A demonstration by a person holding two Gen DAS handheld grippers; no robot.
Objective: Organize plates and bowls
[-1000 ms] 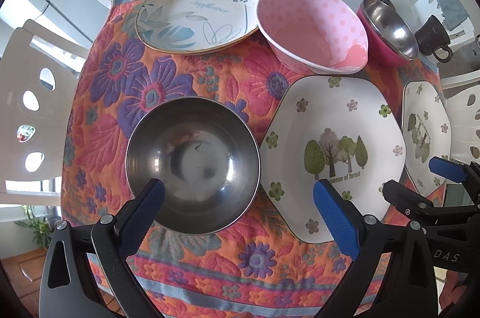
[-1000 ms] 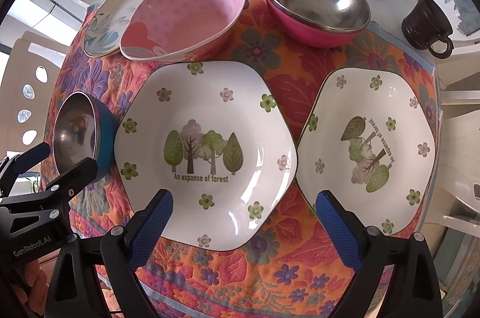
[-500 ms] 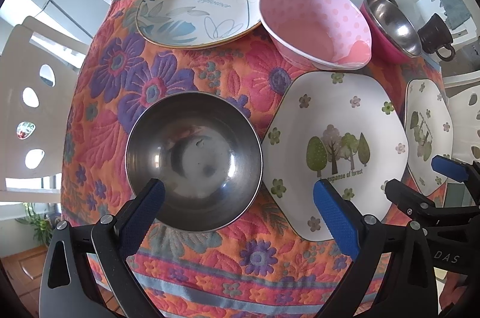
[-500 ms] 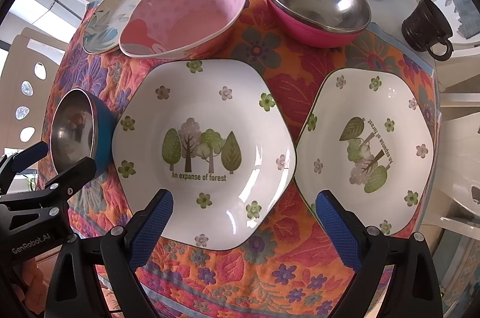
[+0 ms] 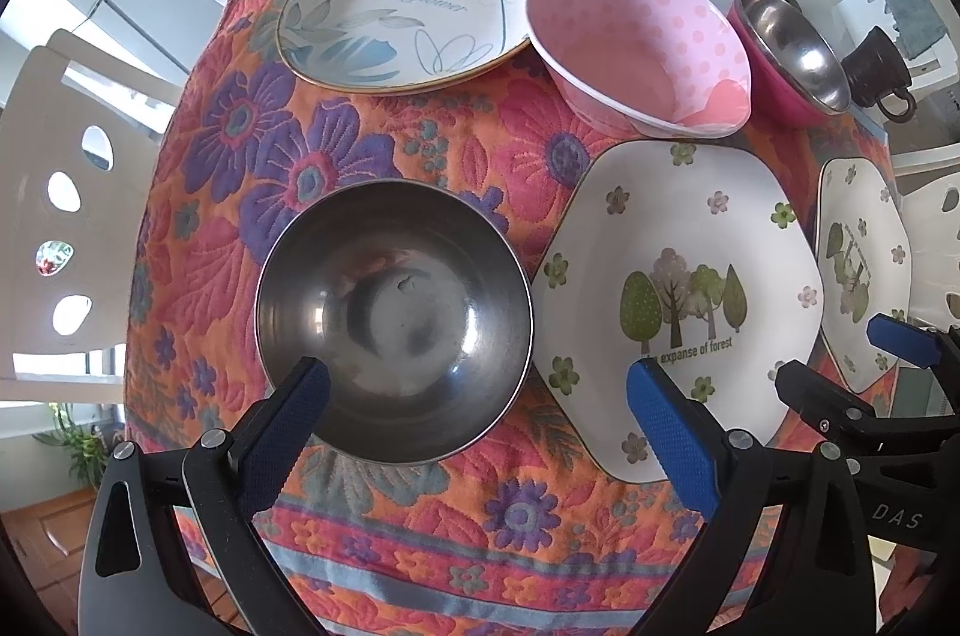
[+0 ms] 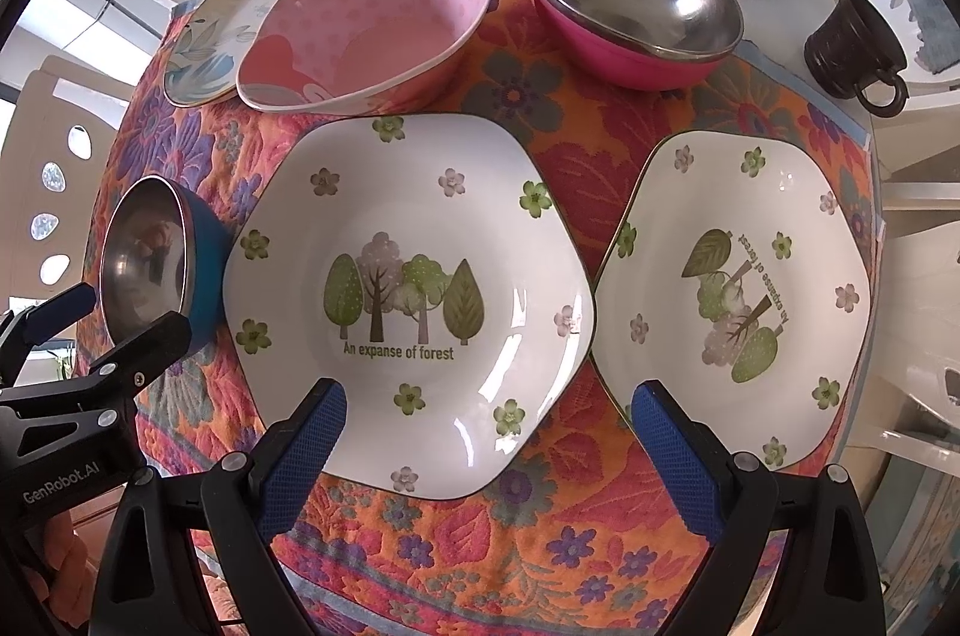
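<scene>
Left of the forest plate (image 6: 408, 300), touching its edge, sits the steel bowl (image 5: 393, 318); the left gripper (image 5: 477, 396) hangs released just in front of it. A careless nudge could knock bowl against plate. The right gripper (image 6: 486, 420), also spread, faces the forest plate, apparently just clear of its near rim.

Dishes crowd the cloth (image 5: 372, 144); near edge seemingly free
</scene>
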